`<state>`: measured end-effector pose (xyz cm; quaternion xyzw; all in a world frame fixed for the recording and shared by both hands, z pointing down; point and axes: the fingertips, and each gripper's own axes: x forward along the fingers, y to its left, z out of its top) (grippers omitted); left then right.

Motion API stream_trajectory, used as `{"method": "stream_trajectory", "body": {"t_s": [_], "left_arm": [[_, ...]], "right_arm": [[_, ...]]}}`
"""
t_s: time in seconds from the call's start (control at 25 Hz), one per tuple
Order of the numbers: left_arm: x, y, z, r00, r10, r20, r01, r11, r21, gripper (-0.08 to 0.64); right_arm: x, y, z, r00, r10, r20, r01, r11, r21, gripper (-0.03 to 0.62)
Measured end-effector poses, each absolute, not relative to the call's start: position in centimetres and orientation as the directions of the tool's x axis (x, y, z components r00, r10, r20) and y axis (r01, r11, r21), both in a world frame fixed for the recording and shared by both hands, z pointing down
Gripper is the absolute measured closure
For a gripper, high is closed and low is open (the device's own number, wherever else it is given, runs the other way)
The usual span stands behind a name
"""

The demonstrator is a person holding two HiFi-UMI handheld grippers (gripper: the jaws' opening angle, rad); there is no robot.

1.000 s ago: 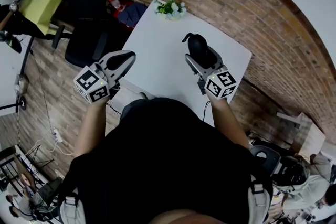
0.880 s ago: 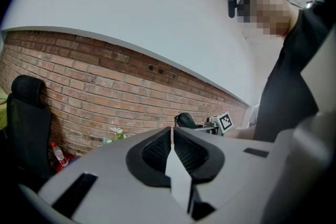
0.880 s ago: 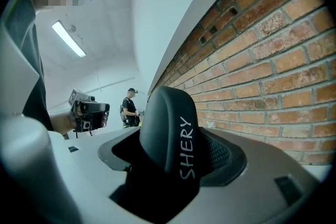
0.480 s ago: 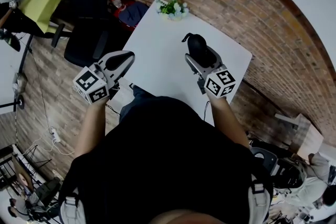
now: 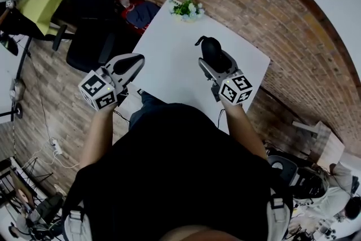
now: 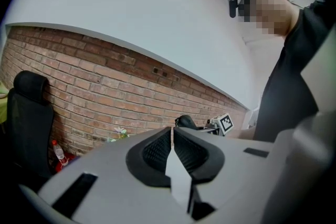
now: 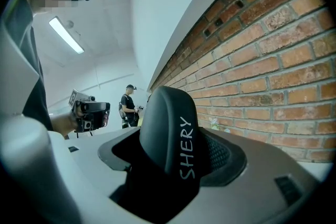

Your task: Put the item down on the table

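My right gripper [image 5: 207, 55] is shut on a black rounded item [image 5: 211, 49], held above the right half of the white table [image 5: 169, 59]. In the right gripper view the black item [image 7: 170, 123] stands between the jaws and shows white lettering "SHERY". My left gripper [image 5: 132, 63] hovers near the table's left edge, tilted up. Its jaws are pressed together with nothing between them, as the left gripper view shows [image 6: 172, 140]. The left gripper [image 7: 89, 114] also appears in the right gripper view, at the left.
A small pot of white flowers [image 5: 185, 8] stands at the table's far end. A black office chair [image 5: 93, 42] sits left of the table. Brick flooring [image 5: 293, 48] surrounds the table. Another person [image 7: 128, 105] stands far off in the right gripper view.
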<state>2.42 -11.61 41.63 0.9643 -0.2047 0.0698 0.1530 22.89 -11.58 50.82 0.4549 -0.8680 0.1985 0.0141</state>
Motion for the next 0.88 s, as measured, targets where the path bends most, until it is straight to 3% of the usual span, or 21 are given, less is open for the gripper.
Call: {"method": "stream_trajectory", "body": {"t_s": [0.88], "left_arm": [[-1.5,-15.6,41.7,0.916,-0.355,0.189,-0.397,-0.872,0.287,0.536]], "right_arm": [[19.7,-15.1,52.8,-0.556,-0.786,0.269,-0.819,0.465,-0.336,0.244]]}}
